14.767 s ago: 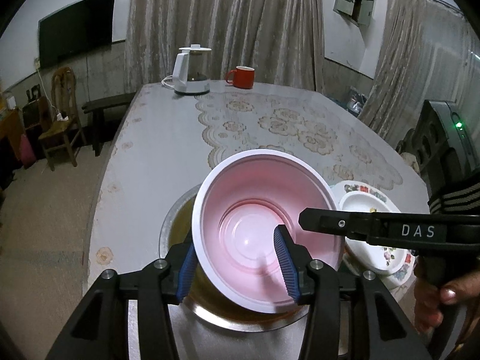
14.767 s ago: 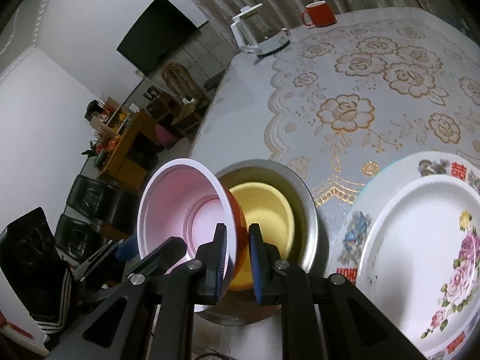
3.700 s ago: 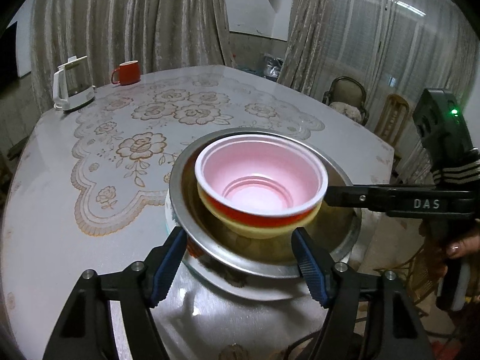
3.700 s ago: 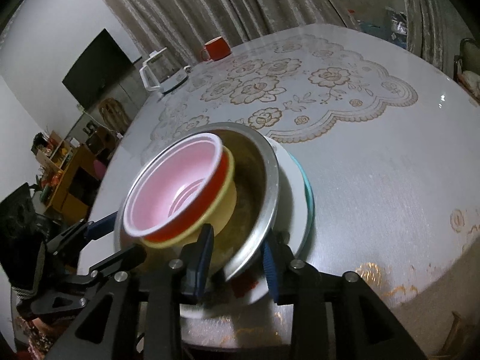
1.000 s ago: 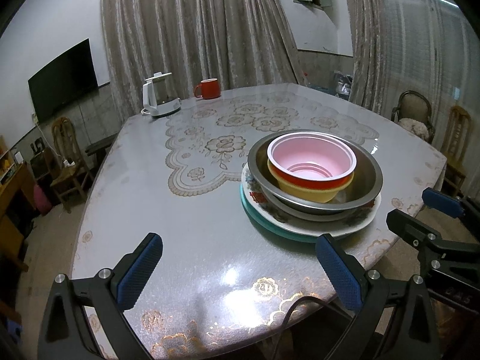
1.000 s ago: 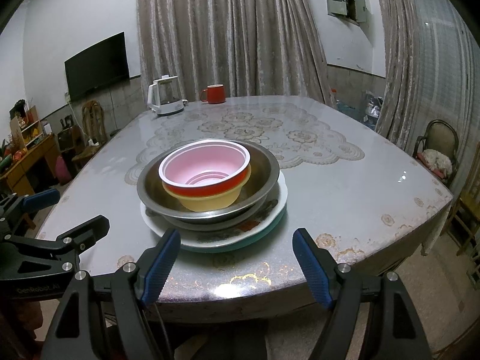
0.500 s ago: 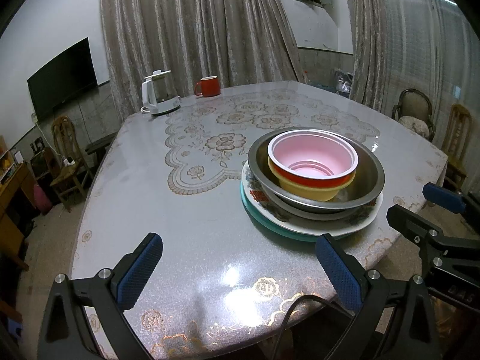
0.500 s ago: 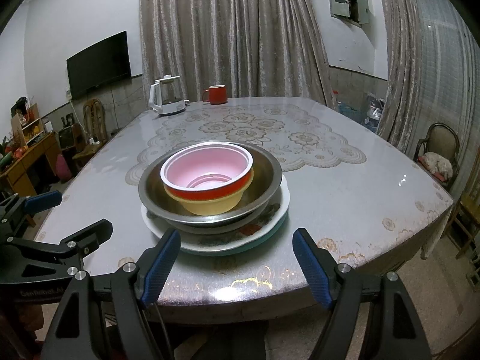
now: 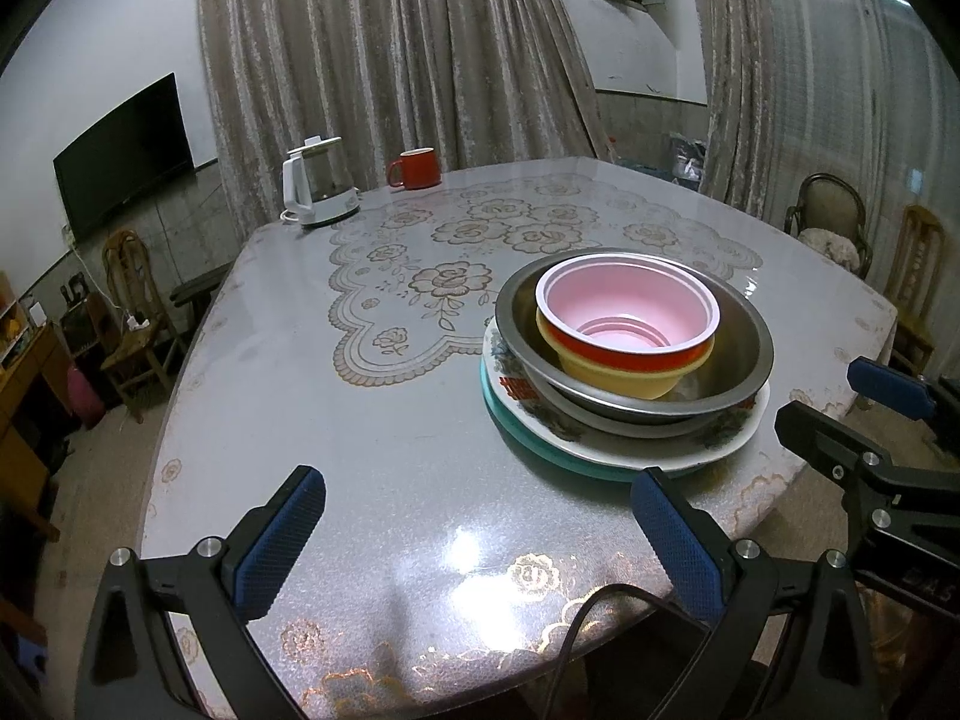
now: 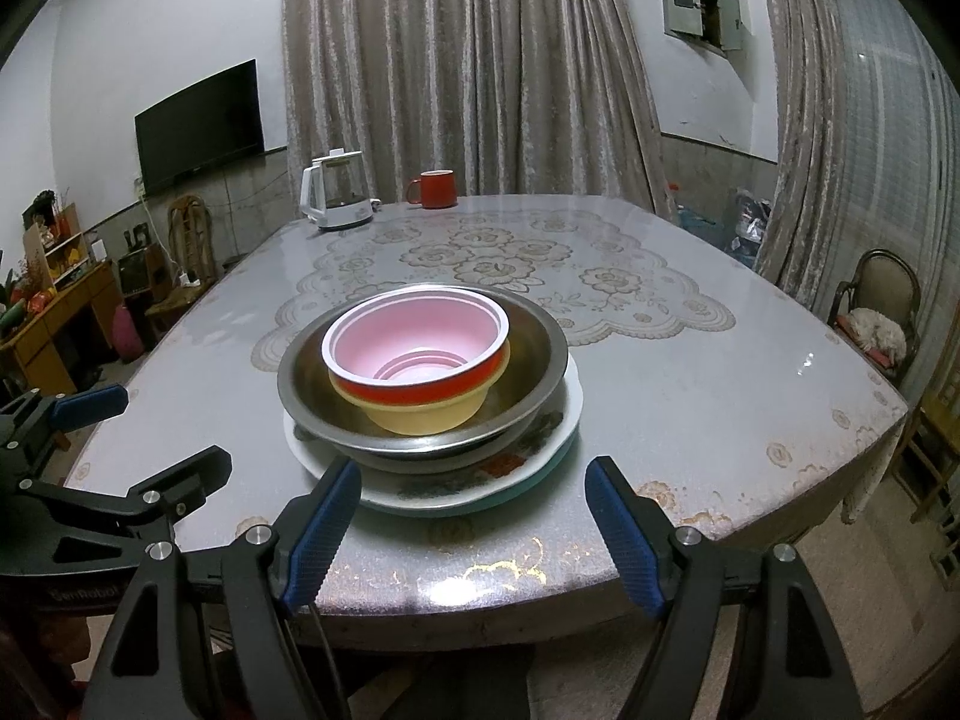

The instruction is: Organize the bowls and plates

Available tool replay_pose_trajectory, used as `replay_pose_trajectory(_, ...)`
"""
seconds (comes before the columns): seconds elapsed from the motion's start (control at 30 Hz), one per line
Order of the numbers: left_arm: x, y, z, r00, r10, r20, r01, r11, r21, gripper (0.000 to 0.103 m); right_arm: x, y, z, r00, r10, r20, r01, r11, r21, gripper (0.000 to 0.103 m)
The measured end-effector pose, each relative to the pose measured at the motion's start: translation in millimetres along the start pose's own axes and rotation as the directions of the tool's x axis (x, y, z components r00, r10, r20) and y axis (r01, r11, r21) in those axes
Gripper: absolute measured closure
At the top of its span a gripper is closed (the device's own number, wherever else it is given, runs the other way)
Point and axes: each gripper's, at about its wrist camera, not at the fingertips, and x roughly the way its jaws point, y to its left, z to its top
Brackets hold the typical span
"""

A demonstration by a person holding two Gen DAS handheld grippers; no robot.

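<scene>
— So where is the pink bowl (image 10: pixel 414 339)?

— Straight ahead of the right gripper (image 10: pixel 474 531), on top of the pile. It sits in a yellow bowl (image 10: pixel 429 411), that sits in a shiny metal bowl (image 10: pixel 540 360), and flat plates (image 10: pixel 567 414) lie under them all.

— And from the left gripper (image 9: pixel 480 540)?

— Ahead and off to its right. I think the right one is nearer.

— Are they holding anything?

— No. Both are spread wide, with nothing between the blue bumpy pads.

— What next?

— The pile looks round, smooth and tidy on the glossy table (image 10: pixel 690 372). Maybe nothing is left.
</scene>
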Motion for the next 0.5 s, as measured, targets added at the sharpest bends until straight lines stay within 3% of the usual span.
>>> replay_pose_trajectory(0.5,6.0,-1.5,4.7,0.999,-0.035,-0.003,0.035,0.999,-0.007,0.0,3.4,-1.5,1.7,1.0,0.006,-0.009,-0.006,1.0,0.002,0.025)
